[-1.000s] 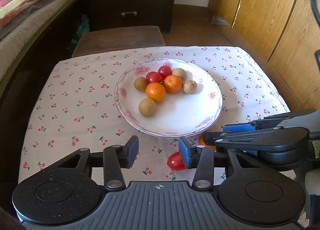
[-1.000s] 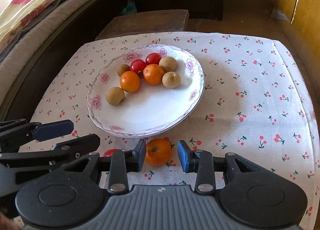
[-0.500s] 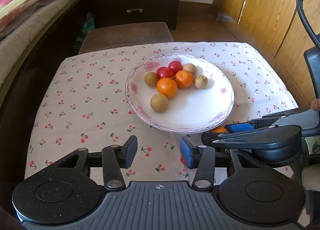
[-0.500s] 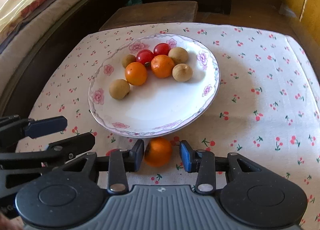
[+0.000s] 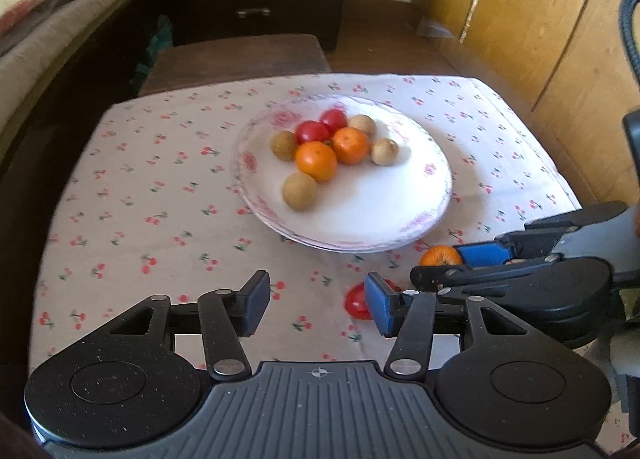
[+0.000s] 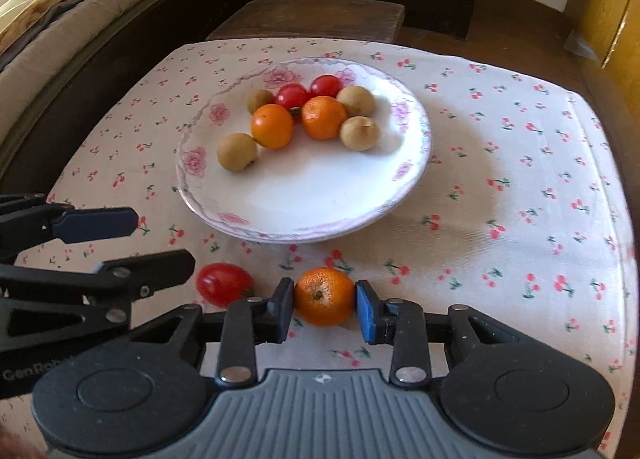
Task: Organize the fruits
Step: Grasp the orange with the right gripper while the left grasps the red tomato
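Loosely, the left hand-held gripper (image 5: 316,305) was held with its jaws parted and opening, nothing between them; a red tomato (image 6: 223,284) lay on the cloth-covered worktop (image 6: 520,163) just off its right finger, partly hidden behind it in the left wrist view. To the right, the right hand-held gripper (image 6: 325,309) was closing on a loose orange (image 6: 325,295), the pads seen touching both its sides. Ahead of both, the plate (image 6: 404,187) carried two oranges, two tomatoes and four brown fruits. A slip was judged likely if the round orange were squeezed off-centre and rolled out towards the plate rim. A knock between the two grippers, so near each other, could also send the tomato rolling off the worktop.
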### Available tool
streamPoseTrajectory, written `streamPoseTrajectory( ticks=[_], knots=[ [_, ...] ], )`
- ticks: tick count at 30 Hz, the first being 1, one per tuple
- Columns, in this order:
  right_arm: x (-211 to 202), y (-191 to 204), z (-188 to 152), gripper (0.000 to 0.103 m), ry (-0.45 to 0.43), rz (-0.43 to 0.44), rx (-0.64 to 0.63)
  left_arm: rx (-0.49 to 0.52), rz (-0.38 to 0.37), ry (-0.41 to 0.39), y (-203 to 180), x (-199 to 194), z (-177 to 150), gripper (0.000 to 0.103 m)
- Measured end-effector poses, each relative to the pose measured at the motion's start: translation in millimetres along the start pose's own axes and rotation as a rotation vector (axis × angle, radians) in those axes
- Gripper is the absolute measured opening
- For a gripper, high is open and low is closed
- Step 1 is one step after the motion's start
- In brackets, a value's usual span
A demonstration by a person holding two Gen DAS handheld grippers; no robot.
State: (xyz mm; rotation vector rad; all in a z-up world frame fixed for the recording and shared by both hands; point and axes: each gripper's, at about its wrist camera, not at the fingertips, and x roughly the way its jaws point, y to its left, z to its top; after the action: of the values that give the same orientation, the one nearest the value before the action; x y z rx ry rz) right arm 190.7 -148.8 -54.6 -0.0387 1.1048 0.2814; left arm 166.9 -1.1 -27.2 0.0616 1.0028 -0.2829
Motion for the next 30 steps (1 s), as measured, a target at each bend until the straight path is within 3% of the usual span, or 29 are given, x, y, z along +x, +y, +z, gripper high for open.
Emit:
streamPoseTrajectory(
  ticks=[5,20,30],
  knots=[
    [-7.3,-11.8,-7.7,0.034,0.000,-0.015,0.011,-0.032,-0.046,0.024,-7.9,13.1,2.9,0.060],
    [-16.4,-34.8,-17.5,0.034,0.006,-0.006,0.055,0.044,-0.075,0.072,-31.1,44.1,5.1,0.057],
    [-13.8,-30.1,-16.7,0.034,0.016,-0.010,0.048,0.053,-0.049,0.086,-32.8,39.4,0.6,0.043]
  ],
)
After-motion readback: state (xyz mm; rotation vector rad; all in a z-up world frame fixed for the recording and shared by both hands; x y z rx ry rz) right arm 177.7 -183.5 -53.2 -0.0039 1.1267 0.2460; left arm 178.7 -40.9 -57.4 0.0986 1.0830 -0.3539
